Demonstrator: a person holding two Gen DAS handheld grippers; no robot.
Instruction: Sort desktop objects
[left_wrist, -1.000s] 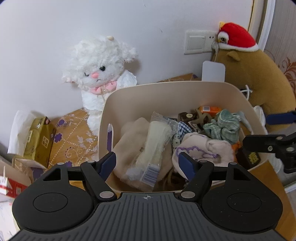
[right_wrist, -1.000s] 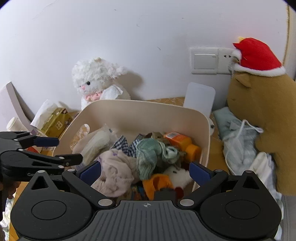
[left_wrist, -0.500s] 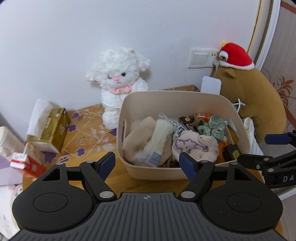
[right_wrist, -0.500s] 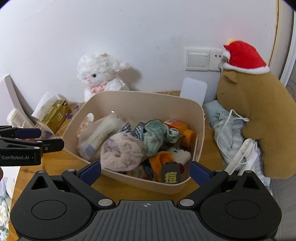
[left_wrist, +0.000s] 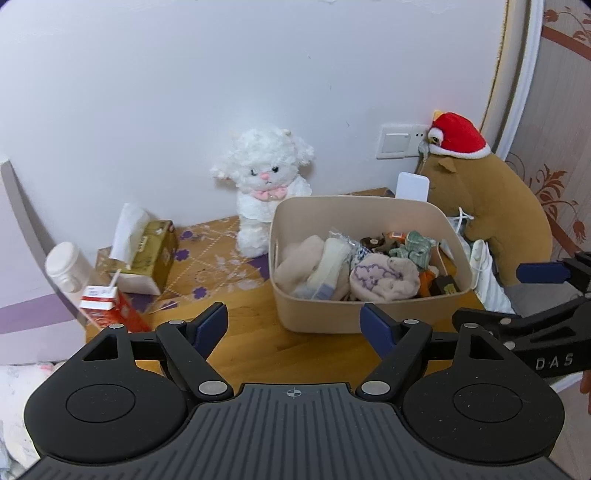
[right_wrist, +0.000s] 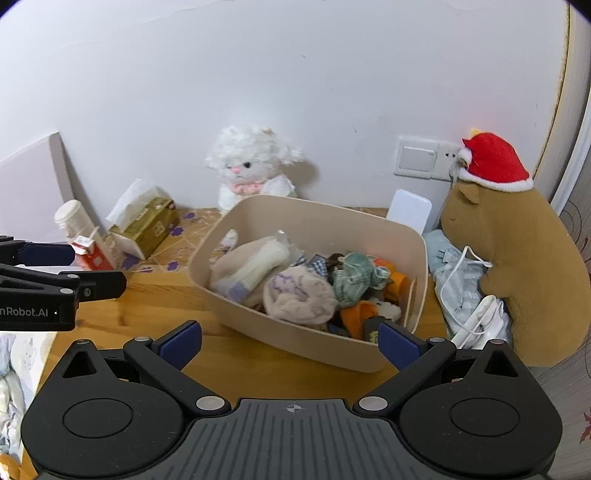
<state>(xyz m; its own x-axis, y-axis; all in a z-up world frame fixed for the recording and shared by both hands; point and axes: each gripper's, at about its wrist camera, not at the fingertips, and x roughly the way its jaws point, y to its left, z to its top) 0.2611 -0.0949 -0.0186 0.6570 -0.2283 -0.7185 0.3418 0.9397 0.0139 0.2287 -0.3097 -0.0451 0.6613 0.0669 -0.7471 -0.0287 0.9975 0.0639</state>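
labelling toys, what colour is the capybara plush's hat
Red hat with white trim, clearest in the right wrist view.

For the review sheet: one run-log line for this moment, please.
left gripper: opening, empty | right gripper: open, empty | beige bin: full, on wooden desk

left wrist view: looks along my left gripper (left_wrist: 293, 325), tilted down, from left of the bin (left_wrist: 317, 317).
right wrist view: same, along my right gripper (right_wrist: 290, 345).
shared: bin (right_wrist: 258, 334), back wall.

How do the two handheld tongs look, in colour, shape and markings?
Both tongs, left and right, are matte black with a ribbed grey centre plate, two round discs, silver rivets and dark blue finger pads. White lettering runs along their sides. No cables or sleeves are visible.
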